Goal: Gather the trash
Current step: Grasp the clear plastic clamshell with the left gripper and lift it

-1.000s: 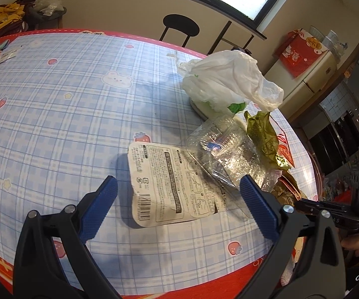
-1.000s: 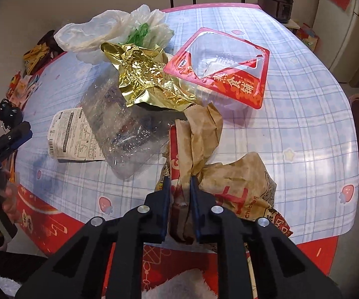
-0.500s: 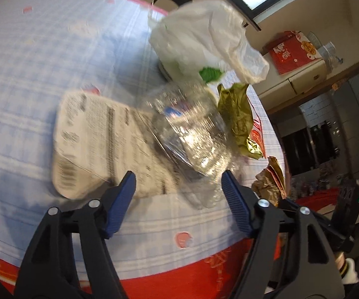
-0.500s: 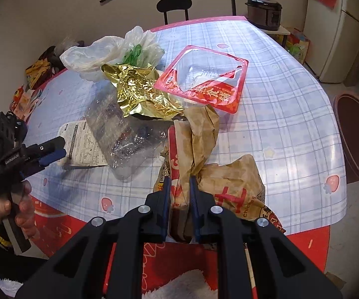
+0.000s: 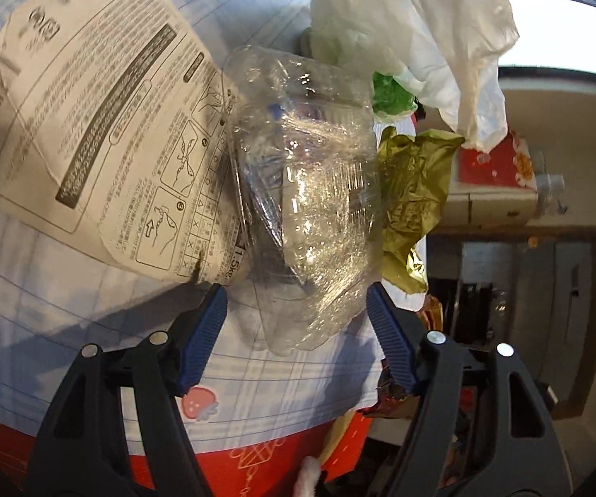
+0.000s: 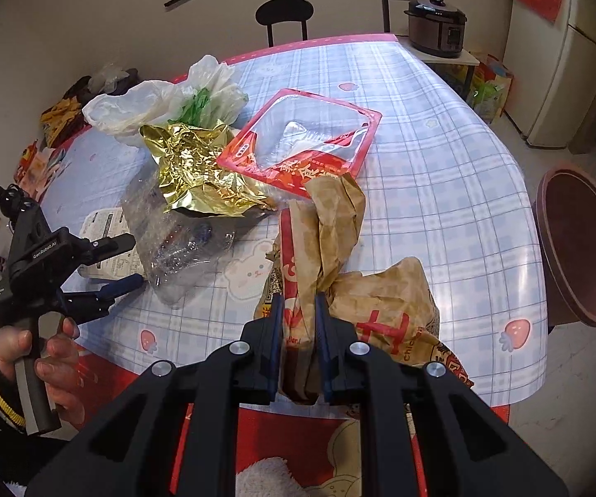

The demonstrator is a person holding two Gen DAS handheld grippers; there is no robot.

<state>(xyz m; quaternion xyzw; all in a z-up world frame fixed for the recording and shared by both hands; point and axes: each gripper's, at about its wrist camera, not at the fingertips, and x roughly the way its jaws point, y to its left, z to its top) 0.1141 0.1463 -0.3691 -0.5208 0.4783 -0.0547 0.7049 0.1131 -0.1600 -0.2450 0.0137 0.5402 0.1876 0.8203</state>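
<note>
Bottle (image 5: 306,207), crushed, lies lengthwise between the left gripper's (image 5: 298,323) spread fingers near the table's (image 6: 442,190) edge; right gripper (image 6: 298,323) clamps bag (image 6: 339,248).

Trash is sitting clustered on the tabletop (image 6: 442,174). Crushed plastic bottle (image 5: 306,207) is lying partly over the printed package (image 5: 90,116), which is sitting to its left. Foil wrapper (image 6: 198,174) is lying behind the bottle, its front edge overlapping it; plastic bag (image 6: 161,99) is sitting behind the foil. Clear-window pouch (image 6: 302,141) is lying right of the foil. Paper bag (image 6: 339,273) is lying at the near edge, its top overlapping the pouch. Basin (image 6: 579,244) is standing off the tabletop at right. Chair (image 6: 284,16) is standing behind the far edge.
</note>
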